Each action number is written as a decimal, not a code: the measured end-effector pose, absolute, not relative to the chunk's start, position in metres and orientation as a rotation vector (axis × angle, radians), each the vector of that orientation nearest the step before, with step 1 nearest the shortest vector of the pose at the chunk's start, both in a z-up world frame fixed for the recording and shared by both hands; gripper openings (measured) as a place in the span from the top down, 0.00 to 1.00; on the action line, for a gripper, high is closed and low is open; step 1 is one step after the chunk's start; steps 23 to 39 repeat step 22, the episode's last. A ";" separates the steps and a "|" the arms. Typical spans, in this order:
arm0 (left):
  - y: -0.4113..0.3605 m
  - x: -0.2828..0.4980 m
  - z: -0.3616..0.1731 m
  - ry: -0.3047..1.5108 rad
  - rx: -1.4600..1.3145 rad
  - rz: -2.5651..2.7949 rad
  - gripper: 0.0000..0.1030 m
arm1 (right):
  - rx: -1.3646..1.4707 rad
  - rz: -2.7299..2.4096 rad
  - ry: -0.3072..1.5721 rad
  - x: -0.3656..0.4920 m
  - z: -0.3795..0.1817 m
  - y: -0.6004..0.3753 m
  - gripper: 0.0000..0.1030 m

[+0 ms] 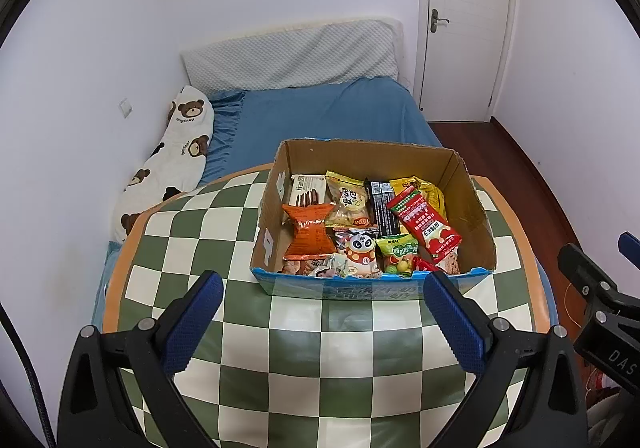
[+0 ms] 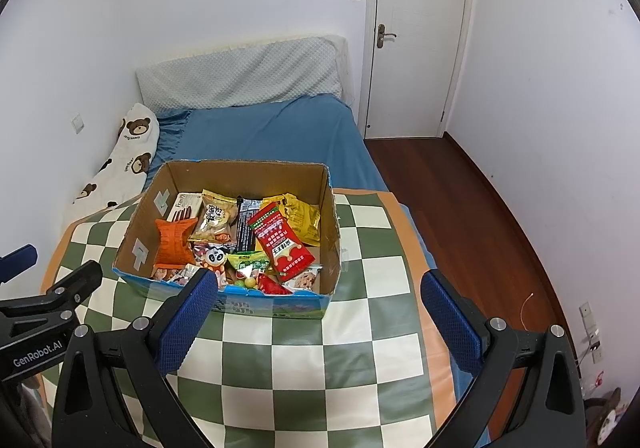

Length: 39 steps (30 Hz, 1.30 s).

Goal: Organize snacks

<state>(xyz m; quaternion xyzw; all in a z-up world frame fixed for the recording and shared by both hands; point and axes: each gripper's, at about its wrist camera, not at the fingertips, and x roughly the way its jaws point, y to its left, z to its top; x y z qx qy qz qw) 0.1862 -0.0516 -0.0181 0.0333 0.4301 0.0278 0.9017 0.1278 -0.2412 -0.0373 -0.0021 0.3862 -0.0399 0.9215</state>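
Left wrist view takes in the blue bed [image 1: 320, 116] at the back and, nearer, the checked worktop [image 1: 320, 348] carrying an open cardboard box [image 1: 472, 204]. All the snacks I can see lie inside that box, packed side by side and partly overlapping; none sits on the checked cloth. That would fit a tidy-up already done or a box about to be sorted out, so I would not name a move. Both tools hover short of the box: the left gripper [image 1: 322, 316] and the right gripper [image 2: 320, 312] have jaws wide apart, holding nothing. Any reach should come down from above, clear of the box wall. The red packet [image 1: 424, 224] and orange packet [image 1: 308, 232] lie uppermost, thin and crinkly, so grip an edge lightly.
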 end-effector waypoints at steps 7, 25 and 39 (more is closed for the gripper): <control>-0.053 0.185 -0.017 0.885 0.071 0.061 0.00 | -0.002 -0.083 0.792 0.127 -0.037 -0.241 0.00; -0.053 0.184 -0.015 0.886 0.064 0.065 0.00 | -0.003 -0.082 0.790 0.125 -0.033 -0.242 0.00; -0.053 0.184 -0.015 0.886 0.064 0.065 0.00 | -0.003 -0.082 0.790 0.125 -0.033 -0.242 0.00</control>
